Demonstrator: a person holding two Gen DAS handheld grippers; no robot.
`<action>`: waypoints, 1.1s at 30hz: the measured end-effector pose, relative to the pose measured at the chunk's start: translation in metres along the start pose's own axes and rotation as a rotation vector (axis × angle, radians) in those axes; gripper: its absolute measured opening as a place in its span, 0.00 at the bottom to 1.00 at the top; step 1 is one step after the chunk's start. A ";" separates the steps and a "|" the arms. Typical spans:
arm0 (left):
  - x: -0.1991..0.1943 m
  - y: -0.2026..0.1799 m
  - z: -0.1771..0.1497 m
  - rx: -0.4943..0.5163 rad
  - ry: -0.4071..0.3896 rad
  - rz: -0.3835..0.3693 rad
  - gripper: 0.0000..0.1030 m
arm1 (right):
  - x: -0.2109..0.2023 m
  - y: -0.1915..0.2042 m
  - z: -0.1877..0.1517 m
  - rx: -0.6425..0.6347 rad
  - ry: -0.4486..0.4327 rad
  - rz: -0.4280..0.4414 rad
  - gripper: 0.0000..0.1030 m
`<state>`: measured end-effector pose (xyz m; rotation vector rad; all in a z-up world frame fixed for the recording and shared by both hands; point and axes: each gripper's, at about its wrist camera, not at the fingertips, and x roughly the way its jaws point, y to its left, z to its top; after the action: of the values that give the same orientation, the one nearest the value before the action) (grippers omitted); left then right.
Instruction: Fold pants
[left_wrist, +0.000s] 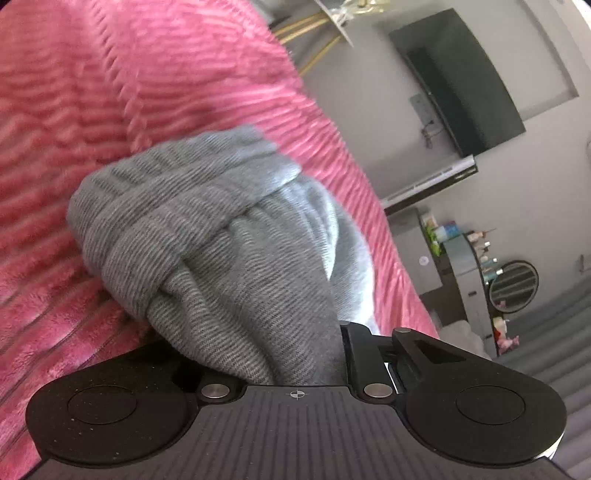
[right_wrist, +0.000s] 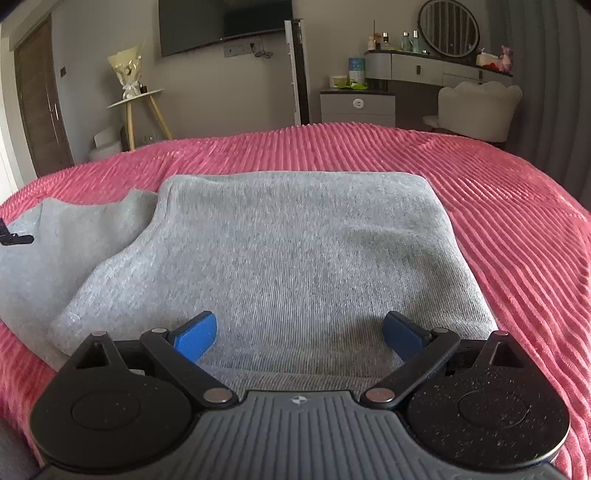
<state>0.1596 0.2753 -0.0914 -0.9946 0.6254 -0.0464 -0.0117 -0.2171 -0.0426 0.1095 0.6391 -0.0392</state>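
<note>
The grey knit pants lie folded on the pink ribbed blanket, with one part trailing off to the left. My right gripper stands open just over their near edge, and its blue pads are wide apart with cloth below them. In the left wrist view a bunched end of the pants hangs lifted over the blanket. My left gripper is shut on that end. The cloth drapes over one finger and hides the pads.
Past the bed's far edge stand a small round side table, a grey drawer unit, a dresser with an oval mirror and a pale chair. A dark screen hangs on the wall.
</note>
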 end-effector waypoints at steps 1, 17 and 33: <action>-0.004 -0.005 0.000 0.009 -0.009 -0.005 0.15 | -0.001 -0.001 0.001 0.011 -0.002 0.005 0.94; -0.035 -0.271 -0.201 0.943 -0.083 -0.061 0.16 | -0.069 -0.089 0.016 0.447 -0.269 -0.057 0.94; -0.009 -0.264 -0.396 1.559 0.189 -0.025 0.77 | -0.058 -0.138 0.000 0.695 -0.225 -0.036 0.94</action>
<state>0.0130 -0.1739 -0.0306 0.5206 0.5368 -0.5640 -0.0680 -0.3540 -0.0209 0.7539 0.3795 -0.3050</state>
